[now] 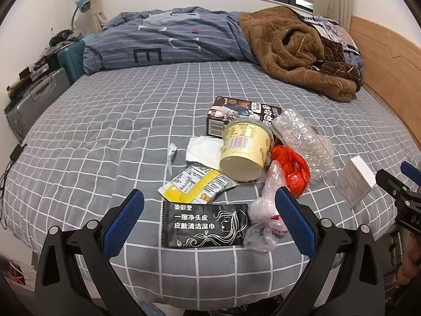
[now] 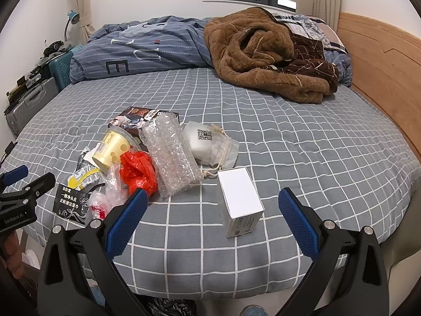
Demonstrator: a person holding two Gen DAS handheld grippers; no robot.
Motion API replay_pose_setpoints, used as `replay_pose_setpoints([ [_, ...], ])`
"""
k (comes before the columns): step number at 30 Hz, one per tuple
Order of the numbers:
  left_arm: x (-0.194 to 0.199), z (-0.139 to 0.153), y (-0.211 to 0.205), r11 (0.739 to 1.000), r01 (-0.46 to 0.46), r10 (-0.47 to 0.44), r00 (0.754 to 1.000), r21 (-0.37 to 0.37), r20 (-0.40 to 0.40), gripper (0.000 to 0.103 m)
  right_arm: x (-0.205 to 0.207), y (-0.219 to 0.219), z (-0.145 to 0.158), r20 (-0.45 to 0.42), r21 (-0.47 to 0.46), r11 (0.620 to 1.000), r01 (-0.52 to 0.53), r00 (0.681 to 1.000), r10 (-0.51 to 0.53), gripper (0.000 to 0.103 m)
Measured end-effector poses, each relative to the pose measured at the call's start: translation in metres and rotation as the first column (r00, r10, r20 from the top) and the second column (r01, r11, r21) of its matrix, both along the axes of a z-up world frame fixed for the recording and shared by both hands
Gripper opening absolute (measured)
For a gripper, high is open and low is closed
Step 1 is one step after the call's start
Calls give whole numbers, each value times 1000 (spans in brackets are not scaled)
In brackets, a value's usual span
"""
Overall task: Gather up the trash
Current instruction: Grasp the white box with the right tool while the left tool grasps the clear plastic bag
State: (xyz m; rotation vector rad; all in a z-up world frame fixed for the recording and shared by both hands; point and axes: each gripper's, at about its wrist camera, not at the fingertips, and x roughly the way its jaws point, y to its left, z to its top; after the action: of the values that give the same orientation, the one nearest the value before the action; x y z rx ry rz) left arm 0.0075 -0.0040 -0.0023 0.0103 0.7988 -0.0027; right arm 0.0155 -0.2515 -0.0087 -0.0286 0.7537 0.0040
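Note:
Trash lies on the grey checked bed (image 1: 105, 131). My left gripper (image 1: 209, 201) is open above the near edge, its fingers either side of a black wet-wipe packet (image 1: 205, 223) and a crumpled clear bag (image 1: 263, 218). Beyond lie a yellow wrapper (image 1: 194, 184), a yellow cup (image 1: 244, 150) on its side, a white tissue (image 1: 205, 148), a red bag (image 1: 292, 168), bubble wrap (image 1: 302, 137) and a dark carton (image 1: 242, 110). My right gripper (image 2: 210, 201) is open, with a white box (image 2: 239, 200) between its fingers, untouched. A white pouch (image 2: 210, 142) lies behind.
A brown fleece blanket (image 2: 263, 52) and a blue duvet (image 1: 168, 39) are heaped at the bed's far side. A wooden headboard (image 2: 381, 65) runs along the right. Suitcases (image 1: 34, 100) and a lamp (image 1: 81, 5) stand at the left. A dark bag (image 2: 168, 308) shows below the bed edge.

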Motion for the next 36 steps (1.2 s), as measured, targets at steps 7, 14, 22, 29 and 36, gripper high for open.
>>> replay_pose_setpoints([
  [7, 6, -7, -1, 1000, 8, -8, 1000, 1, -25, 97, 0, 4, -2, -2, -25, 1000, -18, 1000, 18, 96],
  [14, 18, -27, -32, 997, 73, -73, 995, 1, -71, 97, 8, -28, -14, -45, -21, 999, 37, 998, -38, 96],
  [22, 38, -55, -66, 989, 148, -144, 980, 20, -140, 97, 19, -53, -38, -103, -12, 998, 57, 993, -58, 95],
  [29, 49, -69, -81, 986, 164, -156, 974, 32, -166, 87, 32, -51, -57, -142, 10, 999, 36, 989, -34, 85],
  [36, 53, -76, -86, 985, 170, -163, 966, 17, -199, 68, 43, -50, -65, -176, 42, 998, 38, 984, -30, 71],
])
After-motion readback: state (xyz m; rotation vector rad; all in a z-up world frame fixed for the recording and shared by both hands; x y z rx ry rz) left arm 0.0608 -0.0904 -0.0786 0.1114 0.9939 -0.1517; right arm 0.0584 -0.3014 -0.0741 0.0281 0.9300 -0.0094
